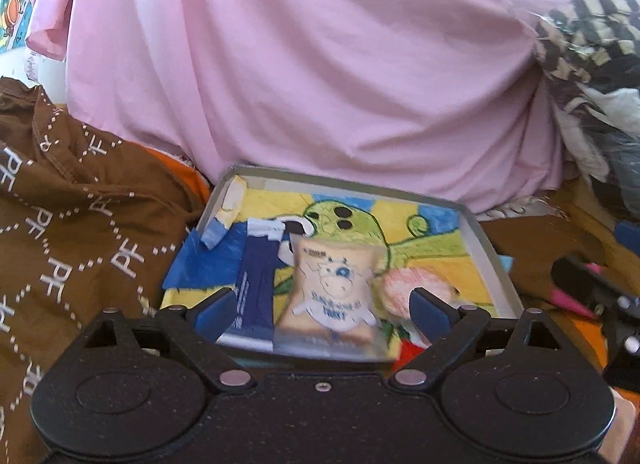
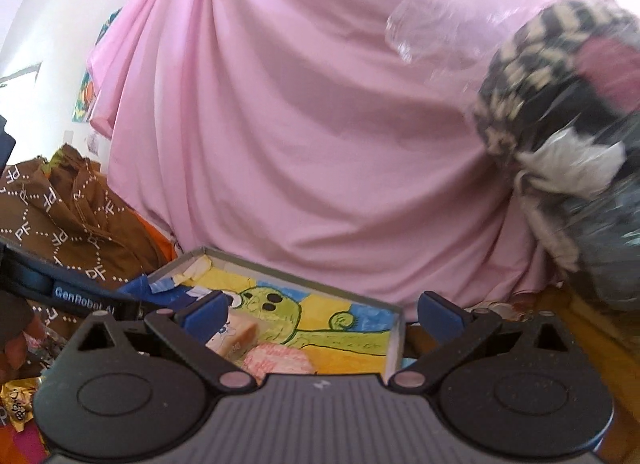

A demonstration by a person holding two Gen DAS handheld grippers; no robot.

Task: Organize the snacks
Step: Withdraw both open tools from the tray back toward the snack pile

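A shallow grey tray (image 1: 482, 242) lined with a colourful drawing of a green figure lies just ahead. In it lies a beige snack packet (image 1: 334, 290) with a blue cow on it, blurred, beside a dark blue packet (image 1: 256, 280). My left gripper (image 1: 323, 308) is open, its blue fingertips either side of the beige packet and apart from it. My right gripper (image 2: 324, 316) is open and holds nothing above the tray (image 2: 394, 340) near its right rim. The beige packet (image 2: 236, 338) peeks out behind the right gripper's left finger. A pink round patch (image 1: 404, 288) lies in the tray; I cannot tell whether it is drawn.
A big pink cloth (image 1: 320, 64) hangs right behind the tray. Brown fabric printed with white letters (image 1: 68, 232) is heaped on the left. A clear bag of checkered clothing (image 2: 560, 124) bulges at the right. Yellow snack wrappers (image 2: 16, 404) lie at the lower left.
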